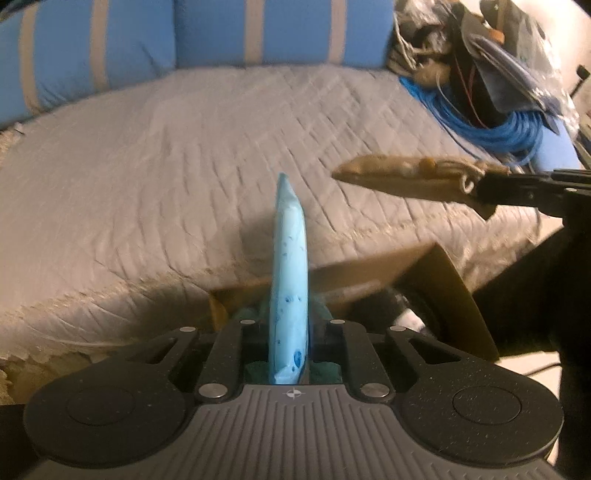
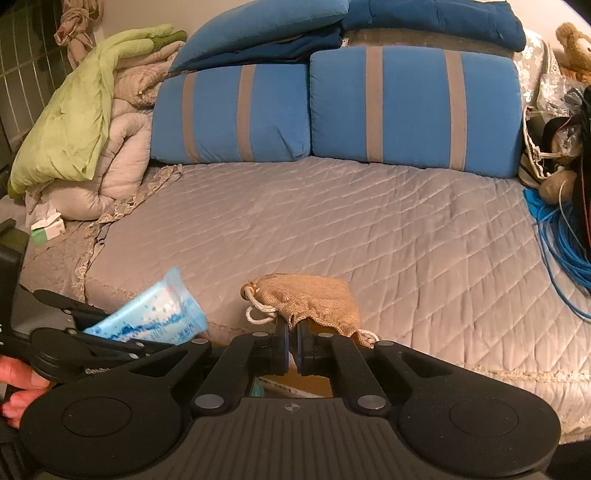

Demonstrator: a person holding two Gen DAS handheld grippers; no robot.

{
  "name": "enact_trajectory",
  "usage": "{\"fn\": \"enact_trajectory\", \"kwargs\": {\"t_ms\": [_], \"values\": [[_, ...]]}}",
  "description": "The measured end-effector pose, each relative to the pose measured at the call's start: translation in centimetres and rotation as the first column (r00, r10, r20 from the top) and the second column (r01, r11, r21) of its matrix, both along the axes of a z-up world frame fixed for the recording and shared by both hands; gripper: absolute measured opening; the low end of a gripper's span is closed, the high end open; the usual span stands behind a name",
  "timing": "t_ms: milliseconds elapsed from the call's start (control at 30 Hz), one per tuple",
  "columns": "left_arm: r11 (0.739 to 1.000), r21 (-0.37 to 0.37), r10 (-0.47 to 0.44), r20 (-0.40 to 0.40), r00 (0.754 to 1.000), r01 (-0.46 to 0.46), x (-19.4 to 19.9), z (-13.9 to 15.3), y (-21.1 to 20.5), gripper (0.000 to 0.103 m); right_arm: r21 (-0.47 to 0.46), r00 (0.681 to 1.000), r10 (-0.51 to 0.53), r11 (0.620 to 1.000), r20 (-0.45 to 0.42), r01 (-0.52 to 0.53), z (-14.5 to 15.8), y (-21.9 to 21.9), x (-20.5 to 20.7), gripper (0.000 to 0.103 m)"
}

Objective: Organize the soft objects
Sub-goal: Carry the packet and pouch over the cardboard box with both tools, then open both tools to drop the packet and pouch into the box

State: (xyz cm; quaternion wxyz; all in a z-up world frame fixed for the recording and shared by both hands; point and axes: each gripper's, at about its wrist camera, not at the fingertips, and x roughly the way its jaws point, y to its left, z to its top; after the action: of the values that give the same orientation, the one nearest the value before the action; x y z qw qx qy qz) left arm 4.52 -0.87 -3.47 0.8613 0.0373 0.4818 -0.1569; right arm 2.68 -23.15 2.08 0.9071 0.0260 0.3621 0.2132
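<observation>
No legible words or numbers anywhere. Only a small crosshair mark — a circle quartered by a cross — on the ribbed housing of the left gripper [image 1: 290, 325] and the right gripper [image 2: 291, 347]. Embossed lettering on the left gripper's arm, seen from the right wrist — too blurred to read.

Two blue cushions [image 2: 332, 107] with grey stripes stand along the back edge of the quilted grey bedcover [image 2: 314, 221], darker blue pillows [image 2: 266, 33] stacked on them. A green quilt [image 2: 74, 110] is heaped at the back left corner; a blue cable [image 2: 561, 243] coils at the right edge.
</observation>
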Motion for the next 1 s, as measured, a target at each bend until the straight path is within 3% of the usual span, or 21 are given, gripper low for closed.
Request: {"fn": "enact_trajectory", "kwargs": {"t_ms": [33, 100, 200, 633, 767, 833, 867, 900, 933, 967, 1000], "values": [[1.0, -0.017, -0.014, -0.02, 1.0, 0.013, 0.2, -0.1, 0.0, 0.022, 0.0, 1.0, -0.001, 1.0, 0.0, 0.001, 0.0, 0.0, -0.2, 0.006], [0.998, -0.058, -0.019, -0.029, 0.999, 0.017, 0.2, 0.1, 0.3, 0.045, 0.0, 1.0, -0.007, 1.0, 0.0, 0.007, 0.1, -0.1, -0.6, 0.006], [0.994, -0.111, 0.0, 0.001, 1.0, 0.0, -0.4, 0.8, 0.8, 0.062, -0.001, 1.0, -0.017, 1.0, -0.002, 0.017, 0.1, -0.3, -1.1, 0.006], [0.963, -0.194, 0.211, 0.096, 0.973, -0.19, -1.2, 3.2, 3.5, 0.062, -0.035, 0.998, 0.058, 0.998, 0.001, -0.058, -0.1, 1.4, -3.4, 0.006], [0.961, -0.178, 0.23, 0.098, 0.968, -0.21, -1.1, 3.3, 3.6, 0.062, -0.042, 0.991, 0.132, 0.99, 0.0, -0.132, -0.2, 2.3, -3.9, 0.006], [0.962, -0.166, 0.235, 0.094, 0.967, -0.218, -1.0, 3.2, 3.6, 0.062, -0.048, 0.98, 0.191, 0.98, -0.052, -0.193, -0.9, 3.2, -3.8, 0.009], [0.962, -0.158, 0.238, 0.092, 0.967, -0.222, -1.0, 3.1, 3.7, 0.062, -0.07, 0.976, 0.203, 0.976, -0.074, -0.208, -1.2, 3.6, -3.7, 0.02], [0.963, -0.153, 0.239, 0.089, 0.967, -0.224, -1.0, 3.0, 3.8, 0.062, -0.105, 0.972, 0.212, 0.969, -0.104, -0.222, -1.7, 4.1, -3.6, 0.046], [0.963, -0.15, 0.24, 0.087, 0.967, -0.226, -0.9, 3.0, 3.8, 0.062, -0.126, 0.967, 0.221, 0.963, -0.127, -0.237, -2.2, 4.4, -3.6, 0.062], [0.963, -0.147, 0.24, 0.086, 0.967, -0.226, -0.9, 3.0, 3.8, 0.062, -0.149, 0.962, 0.233, 0.956, -0.142, -0.253, -2.5, 4.9, -3.6, 0.089], [0.963, -0.144, 0.24, 0.086, 0.967, -0.226, -1.0, 2.9, 3.8, 0.062, -0.168, 0.959, 0.245, 0.949, -0.142, -0.267, -2.6, 5.2, -3.8, 0.099]]}}
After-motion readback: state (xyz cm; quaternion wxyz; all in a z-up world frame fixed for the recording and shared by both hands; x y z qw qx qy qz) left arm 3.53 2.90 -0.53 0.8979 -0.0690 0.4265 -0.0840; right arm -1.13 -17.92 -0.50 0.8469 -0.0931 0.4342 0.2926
